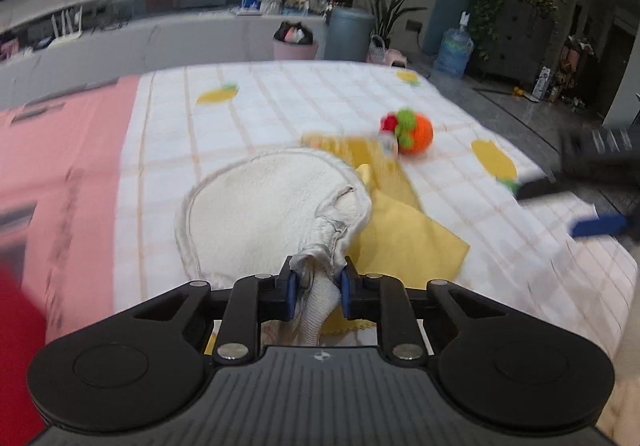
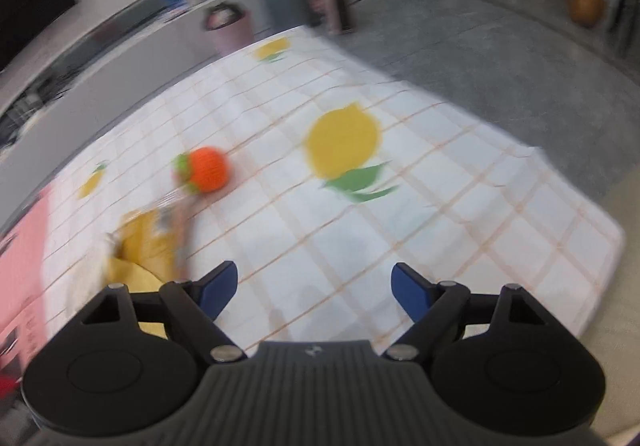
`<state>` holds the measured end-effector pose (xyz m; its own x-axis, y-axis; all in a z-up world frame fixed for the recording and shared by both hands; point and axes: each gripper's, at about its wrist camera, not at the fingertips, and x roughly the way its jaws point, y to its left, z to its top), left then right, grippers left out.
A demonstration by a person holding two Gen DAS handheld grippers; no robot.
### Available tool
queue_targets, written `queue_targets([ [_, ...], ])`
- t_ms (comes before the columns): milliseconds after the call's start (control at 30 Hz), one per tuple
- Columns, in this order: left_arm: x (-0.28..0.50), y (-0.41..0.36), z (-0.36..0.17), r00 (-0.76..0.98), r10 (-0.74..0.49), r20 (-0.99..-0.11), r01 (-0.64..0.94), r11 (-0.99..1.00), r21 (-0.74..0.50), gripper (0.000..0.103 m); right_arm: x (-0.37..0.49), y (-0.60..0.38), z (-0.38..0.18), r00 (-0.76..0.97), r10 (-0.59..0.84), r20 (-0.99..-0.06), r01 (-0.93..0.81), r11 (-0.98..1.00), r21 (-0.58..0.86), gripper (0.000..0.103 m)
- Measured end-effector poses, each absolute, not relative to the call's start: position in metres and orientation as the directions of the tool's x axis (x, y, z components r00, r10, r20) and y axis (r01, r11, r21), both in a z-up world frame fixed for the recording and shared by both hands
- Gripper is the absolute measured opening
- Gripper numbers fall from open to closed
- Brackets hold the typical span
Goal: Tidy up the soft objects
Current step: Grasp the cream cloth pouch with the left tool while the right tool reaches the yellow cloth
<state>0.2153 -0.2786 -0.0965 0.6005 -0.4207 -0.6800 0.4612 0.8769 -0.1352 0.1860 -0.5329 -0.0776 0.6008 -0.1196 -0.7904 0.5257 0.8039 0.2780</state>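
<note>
A cream fleecy cloth (image 1: 260, 205) lies spread on the lemon-print bed cover (image 1: 280, 105). My left gripper (image 1: 319, 278) is shut on a bunched corner of that cloth at its near edge. A yellow cloth (image 1: 396, 234) lies partly under the cream one, to its right. An orange knitted ball with green leaves (image 1: 414, 133) rests beyond the cloths. In the right wrist view my right gripper (image 2: 314, 282) hangs open over bare cover, nothing between its fingers; the orange ball (image 2: 208, 169) and yellow cloth (image 2: 144, 242) lie to its left. The right gripper's fingers (image 1: 600, 226) show at the left view's right edge.
A pink sheet (image 1: 60, 165) covers the bed's left part. A pink bin (image 1: 296, 45), a grey bin (image 1: 348, 33) and a water bottle (image 1: 454, 49) stand on the floor beyond the bed. The bed's right edge (image 2: 580, 205) drops to grey floor.
</note>
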Motion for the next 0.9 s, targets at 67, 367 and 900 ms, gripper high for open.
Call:
queue_targets([
  [67, 0.196, -0.271, -0.095, 0.607, -0.408, -0.682, 0.477, 0.874, -0.098, 0.023, 0.190, -0.528, -0.077, 0.629, -0.038, -0.777, 0.473, 0.812, 0.342, 0.083],
  [367, 0.151, -0.253, -0.086, 0.624, -0.407, -0.667, 0.535, 0.845, -0.015, 0.073, 0.209, -0.479, -0.086, 0.552, 0.186, -0.813, 0.209, 0.913, 0.351, 0.083],
  [900, 0.160, -0.217, -0.079, 0.727, -0.317, -0.609, 0.332, 0.939, -0.092, 0.027, 0.212, -0.471, -0.095, 0.497, 0.167, -0.851, 0.197, 0.934, 0.298, 0.087],
])
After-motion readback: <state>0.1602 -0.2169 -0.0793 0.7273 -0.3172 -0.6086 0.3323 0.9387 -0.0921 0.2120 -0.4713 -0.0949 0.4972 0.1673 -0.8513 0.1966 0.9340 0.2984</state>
